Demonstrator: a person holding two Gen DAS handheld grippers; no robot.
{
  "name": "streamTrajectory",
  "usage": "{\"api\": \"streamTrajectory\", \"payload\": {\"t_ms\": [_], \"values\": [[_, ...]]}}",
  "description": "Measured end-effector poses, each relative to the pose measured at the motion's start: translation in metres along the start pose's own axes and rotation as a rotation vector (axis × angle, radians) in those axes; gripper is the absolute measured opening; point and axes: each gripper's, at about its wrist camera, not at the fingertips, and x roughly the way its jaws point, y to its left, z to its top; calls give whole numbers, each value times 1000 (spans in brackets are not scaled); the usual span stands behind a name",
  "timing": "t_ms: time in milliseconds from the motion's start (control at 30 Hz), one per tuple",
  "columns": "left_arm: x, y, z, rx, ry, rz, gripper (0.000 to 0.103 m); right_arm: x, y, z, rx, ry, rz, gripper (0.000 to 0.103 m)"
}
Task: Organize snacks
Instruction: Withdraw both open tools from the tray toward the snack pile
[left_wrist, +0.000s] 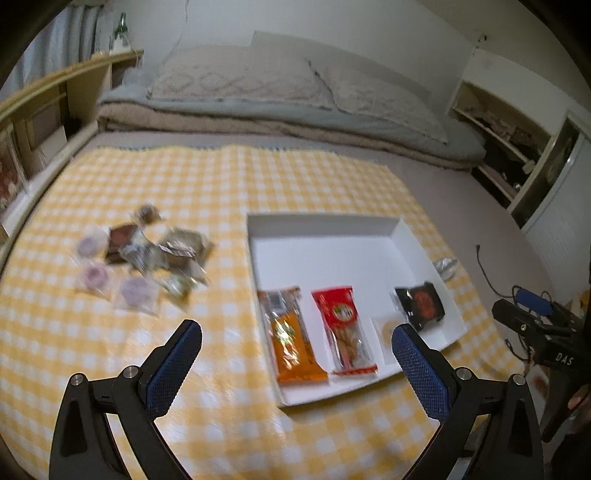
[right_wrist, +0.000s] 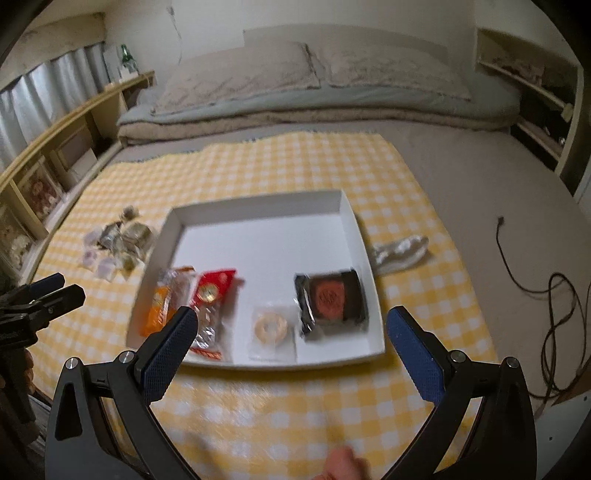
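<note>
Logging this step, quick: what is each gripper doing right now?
Left gripper: open, holding nothing.
Right gripper: open, holding nothing.

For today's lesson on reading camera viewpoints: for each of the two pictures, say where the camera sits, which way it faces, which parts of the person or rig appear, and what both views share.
Left wrist: on the left gripper, facing down over the checked cloth towards the bed; own open fingers show, the right gripper at the right edge.
Right wrist: on the right gripper, aimed at the white tray; open fingers, a hand below.
Shared: tray, loose snack pile, pillows.
</note>
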Motion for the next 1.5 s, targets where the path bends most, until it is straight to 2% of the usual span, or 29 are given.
{"api": "streamTrajectory", "payload": {"t_ms": [267, 533, 767, 1000, 1133, 1333, 1433, 1500], "values": [[-57, 35, 19, 17, -87, 50, 103, -10, 29, 33, 10, -105, 26, 103], [-96, 84, 34, 2, -141, 117, 103, 3, 81, 57, -55, -127, 80, 103], [-103, 122, 42, -2, -144, 189, 103, 24, 130, 74, -96, -130, 177, 103], [-71, 162, 48, -67, -129, 216, 103, 52, 173, 85, -84, -133, 252, 103], [-39, 183, 50, -90, -79, 213, 103, 72, 199, 89, -115, -116, 272, 103], [8, 223, 68, -161, -12, 253, 103, 102, 233, 92, -213, -80, 251, 103], [34, 240, 75, -203, 36, 270, 103, 122, 245, 91, -231, -41, 280, 103], [49, 248, 79, -218, 60, 279, 103, 135, 252, 92, -226, -3, 267, 103]]}}
